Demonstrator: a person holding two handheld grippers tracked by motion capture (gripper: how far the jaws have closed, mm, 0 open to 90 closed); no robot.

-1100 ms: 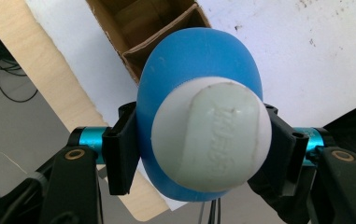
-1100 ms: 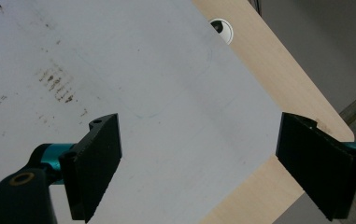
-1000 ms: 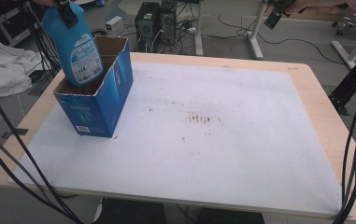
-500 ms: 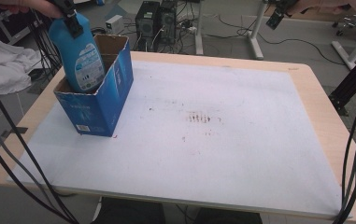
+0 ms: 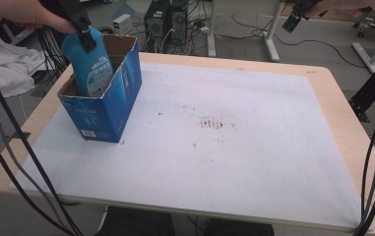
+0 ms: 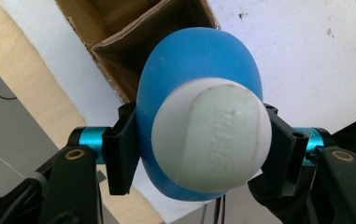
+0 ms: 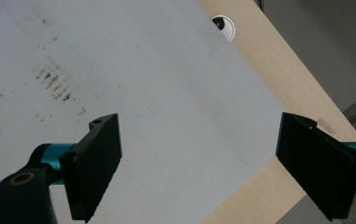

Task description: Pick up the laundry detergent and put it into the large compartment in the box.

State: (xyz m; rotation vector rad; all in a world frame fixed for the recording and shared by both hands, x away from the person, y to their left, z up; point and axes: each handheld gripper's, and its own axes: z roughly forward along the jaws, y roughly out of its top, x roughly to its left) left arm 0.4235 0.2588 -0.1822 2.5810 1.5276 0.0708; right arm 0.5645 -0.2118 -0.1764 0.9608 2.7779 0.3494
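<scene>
A blue bottle (image 5: 90, 66) with a white cap (image 6: 211, 135) stands partly inside an open blue cardboard box (image 5: 107, 108) at the table's left. My left gripper (image 5: 82, 30) is shut on the bottle's neck, seen from above in the left gripper view as left gripper (image 6: 203, 149), with the box opening (image 6: 133, 28) below it. My right gripper (image 7: 199, 163) hangs open high over the white sheet's right part, nothing between its jaws. In the high view the right gripper (image 5: 296, 14) sits at the top right edge, held by a hand.
A white sheet (image 5: 234, 147) with brown stains (image 5: 213, 124) covers most of the wooden table (image 5: 340, 128). Black cables (image 5: 8, 162) hang down the left and right sides. A cable hole (image 7: 223, 24) sits in the table's wood near the corner. Computer cases (image 5: 168, 22) stand on the floor behind.
The left gripper has lowered the blue bottle down into the box; more of the bottle is now below the box rim. The right gripper stays up at the top right.
</scene>
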